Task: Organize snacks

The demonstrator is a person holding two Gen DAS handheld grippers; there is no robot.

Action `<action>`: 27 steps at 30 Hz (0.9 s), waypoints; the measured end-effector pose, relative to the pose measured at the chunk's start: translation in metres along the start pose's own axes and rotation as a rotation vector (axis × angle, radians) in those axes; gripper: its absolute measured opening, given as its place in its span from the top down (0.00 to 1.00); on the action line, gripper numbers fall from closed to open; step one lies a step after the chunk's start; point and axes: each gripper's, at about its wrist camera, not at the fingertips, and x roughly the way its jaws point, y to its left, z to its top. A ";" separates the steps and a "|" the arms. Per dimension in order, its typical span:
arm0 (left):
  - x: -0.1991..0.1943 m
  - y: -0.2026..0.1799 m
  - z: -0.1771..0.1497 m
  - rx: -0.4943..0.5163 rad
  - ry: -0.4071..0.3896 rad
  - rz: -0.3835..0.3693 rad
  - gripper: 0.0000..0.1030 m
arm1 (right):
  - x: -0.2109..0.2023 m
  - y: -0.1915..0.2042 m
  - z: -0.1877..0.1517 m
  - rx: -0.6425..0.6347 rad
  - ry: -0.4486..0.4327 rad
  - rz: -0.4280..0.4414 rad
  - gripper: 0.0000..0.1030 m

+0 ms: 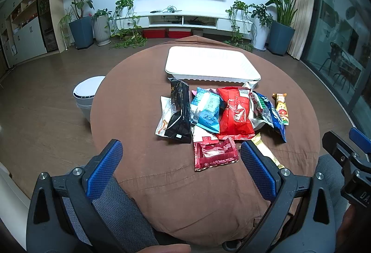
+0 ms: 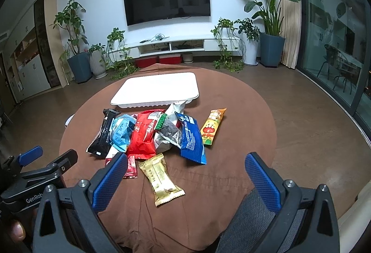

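Note:
Several snack packets lie in a heap on a round table with a brown cloth. In the left wrist view a dark red packet lies nearest, with a black packet, a light blue packet and a big red packet behind it. In the right wrist view a gold packet lies nearest, with a blue packet and an orange bar beyond. A white tray sits empty behind the heap; it also shows in the right wrist view. My left gripper and right gripper are open and empty, short of the packets.
A white bin stands on the floor left of the table. Potted plants, a TV and a low white cabinet line the far wall. Glass doors are on the right. The right gripper's body shows at the left wrist view's right edge.

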 end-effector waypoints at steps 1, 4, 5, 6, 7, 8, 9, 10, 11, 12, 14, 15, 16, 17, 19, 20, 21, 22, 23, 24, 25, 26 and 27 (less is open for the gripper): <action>0.000 0.000 0.000 0.000 0.001 0.001 0.00 | 0.000 0.000 0.000 0.000 0.001 0.000 0.00; 0.000 0.001 0.000 0.000 0.002 0.000 0.00 | 0.003 0.000 -0.002 -0.001 0.006 -0.003 0.00; 0.001 0.002 0.000 0.001 0.002 0.000 0.00 | 0.003 0.001 -0.003 -0.002 0.008 -0.004 0.00; 0.001 0.002 0.000 0.001 0.002 -0.001 0.00 | 0.005 0.001 -0.004 -0.003 0.011 -0.005 0.00; 0.001 0.001 0.000 0.000 0.002 0.000 0.00 | 0.005 0.002 -0.004 -0.004 0.014 -0.007 0.00; 0.001 0.002 0.000 0.000 0.003 -0.001 0.00 | 0.006 0.003 -0.004 -0.005 0.019 -0.009 0.00; 0.001 0.002 -0.001 0.000 0.002 0.000 0.00 | 0.006 0.004 -0.005 -0.007 0.023 -0.010 0.00; 0.001 0.003 -0.001 0.000 0.002 0.000 0.00 | 0.007 0.004 -0.005 -0.008 0.026 -0.010 0.00; 0.001 0.002 -0.001 0.000 0.002 0.000 0.00 | 0.006 0.005 -0.005 -0.009 0.028 -0.011 0.00; 0.002 0.003 -0.002 -0.001 0.002 0.000 0.00 | 0.006 0.005 -0.005 -0.009 0.029 -0.011 0.00; 0.001 0.003 -0.002 0.000 0.002 0.000 0.00 | 0.006 0.005 -0.005 -0.010 0.031 -0.011 0.00; 0.002 0.003 -0.002 0.000 0.002 0.000 0.00 | 0.006 0.005 -0.005 -0.010 0.032 -0.011 0.00; 0.002 0.003 -0.002 0.001 0.003 0.000 0.00 | 0.006 0.005 -0.006 -0.010 0.032 -0.011 0.00; 0.001 0.002 -0.002 0.000 0.003 0.000 0.00 | 0.006 0.006 -0.006 -0.011 0.035 -0.012 0.00; 0.001 0.003 -0.002 0.001 0.002 0.000 0.00 | 0.007 0.006 -0.006 -0.012 0.039 -0.013 0.00; 0.001 0.003 -0.002 0.001 0.002 0.001 0.00 | 0.007 0.006 -0.006 -0.012 0.038 -0.012 0.00; 0.001 0.003 -0.003 0.001 0.002 0.000 0.00 | 0.007 0.006 -0.006 -0.012 0.038 -0.012 0.00; 0.001 0.003 -0.003 0.001 0.002 0.001 0.00 | 0.007 0.006 -0.006 -0.012 0.038 -0.013 0.00; 0.001 0.004 -0.003 0.001 0.002 0.001 0.00 | 0.007 0.006 -0.006 -0.013 0.038 -0.013 0.00; 0.001 0.003 -0.003 0.000 0.003 0.001 0.00 | 0.007 0.006 -0.006 -0.012 0.038 -0.012 0.00; 0.001 0.003 -0.003 0.001 0.003 0.001 0.00 | 0.007 0.006 -0.006 -0.012 0.038 -0.012 0.00; 0.001 0.003 -0.003 0.001 0.003 0.002 0.00 | 0.007 0.006 -0.006 -0.012 0.038 -0.012 0.00; 0.001 0.003 -0.003 0.002 0.003 0.002 0.00 | 0.007 0.006 -0.006 -0.012 0.038 -0.012 0.00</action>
